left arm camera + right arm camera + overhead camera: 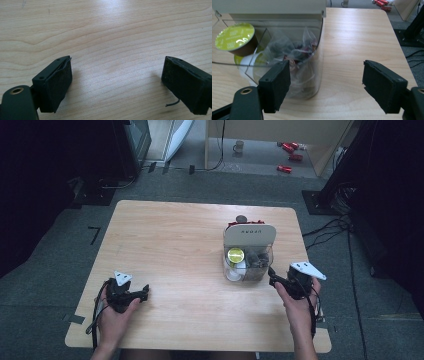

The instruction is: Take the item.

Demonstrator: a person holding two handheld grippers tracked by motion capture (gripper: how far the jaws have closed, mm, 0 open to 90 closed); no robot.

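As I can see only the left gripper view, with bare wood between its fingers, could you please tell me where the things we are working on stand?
Observer: A clear container with a cream lid stands right of the middle of the table, just ahead of the right gripper.
Operator: What is inside it?
Observer: A green-topped capsule and crumpled clear packets.
Operator: Is the right gripper holding anything?
Observer: No, its fingers stand open with nothing gripped.

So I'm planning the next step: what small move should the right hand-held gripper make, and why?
Probably ease the right hand-held gripper forward over the clear container. Its jaws stand apart with nothing between them, beside the container's near corner, and the green-lidded capsule lies just inside.
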